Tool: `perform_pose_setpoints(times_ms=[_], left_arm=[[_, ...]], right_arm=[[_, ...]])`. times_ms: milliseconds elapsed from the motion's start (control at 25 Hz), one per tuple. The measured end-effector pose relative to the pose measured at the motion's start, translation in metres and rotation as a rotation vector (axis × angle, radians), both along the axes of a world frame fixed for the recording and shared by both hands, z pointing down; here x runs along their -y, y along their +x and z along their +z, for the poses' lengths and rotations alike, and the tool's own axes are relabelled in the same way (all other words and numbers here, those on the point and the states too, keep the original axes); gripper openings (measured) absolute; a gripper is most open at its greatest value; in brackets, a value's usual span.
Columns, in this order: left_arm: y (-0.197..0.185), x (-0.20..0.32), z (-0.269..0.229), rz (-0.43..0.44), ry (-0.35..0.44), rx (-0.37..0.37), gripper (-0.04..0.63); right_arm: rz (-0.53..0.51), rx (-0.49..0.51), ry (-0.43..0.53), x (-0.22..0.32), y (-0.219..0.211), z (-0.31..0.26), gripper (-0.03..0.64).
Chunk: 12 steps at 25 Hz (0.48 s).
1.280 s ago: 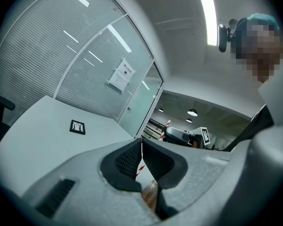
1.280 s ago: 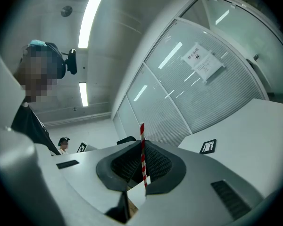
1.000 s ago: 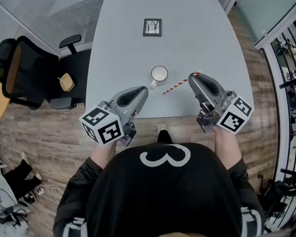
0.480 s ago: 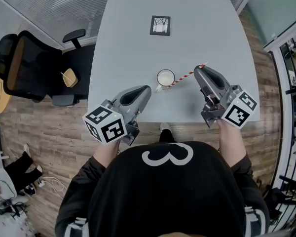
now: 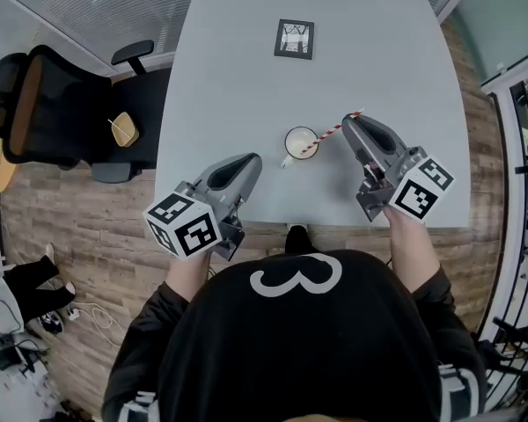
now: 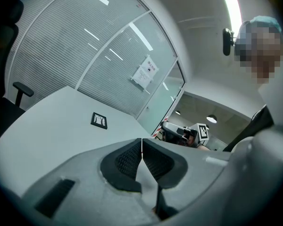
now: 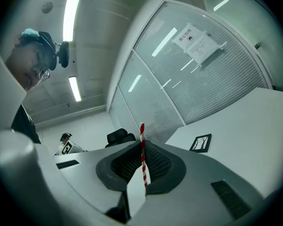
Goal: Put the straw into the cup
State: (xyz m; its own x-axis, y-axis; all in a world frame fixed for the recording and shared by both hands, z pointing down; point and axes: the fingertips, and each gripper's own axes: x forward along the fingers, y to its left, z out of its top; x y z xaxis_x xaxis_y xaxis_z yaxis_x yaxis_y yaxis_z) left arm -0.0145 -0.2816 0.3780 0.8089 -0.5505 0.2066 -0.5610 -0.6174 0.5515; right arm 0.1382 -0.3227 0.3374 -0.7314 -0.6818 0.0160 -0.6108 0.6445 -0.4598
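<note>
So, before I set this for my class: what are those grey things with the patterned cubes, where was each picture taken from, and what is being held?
There is no robot here. A person stands at a table with a hand-held two-jaw gripper in each hand, and the patterned cubes are part of those grippers. The head view comes from a camera on the person's head, looking steeply down. Each gripper view comes from a camera riding on that gripper, looking along its jaws. On the table are a white cup and a small framed picture. The right gripper is shut on a red-and-white straw, whose lower end reaches the cup's mouth. The left gripper is shut and empty.
</note>
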Motion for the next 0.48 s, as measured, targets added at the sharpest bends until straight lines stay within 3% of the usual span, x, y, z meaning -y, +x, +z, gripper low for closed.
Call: perform_pose_setpoints(times_ms=[480], left_arm=[[0.002,0.016,0.028,-0.037,-0.055,0.025,0.020]], right_arm=[[-0.026,0.021,-0.079,0.027,-0.005,0.046,0.031]])
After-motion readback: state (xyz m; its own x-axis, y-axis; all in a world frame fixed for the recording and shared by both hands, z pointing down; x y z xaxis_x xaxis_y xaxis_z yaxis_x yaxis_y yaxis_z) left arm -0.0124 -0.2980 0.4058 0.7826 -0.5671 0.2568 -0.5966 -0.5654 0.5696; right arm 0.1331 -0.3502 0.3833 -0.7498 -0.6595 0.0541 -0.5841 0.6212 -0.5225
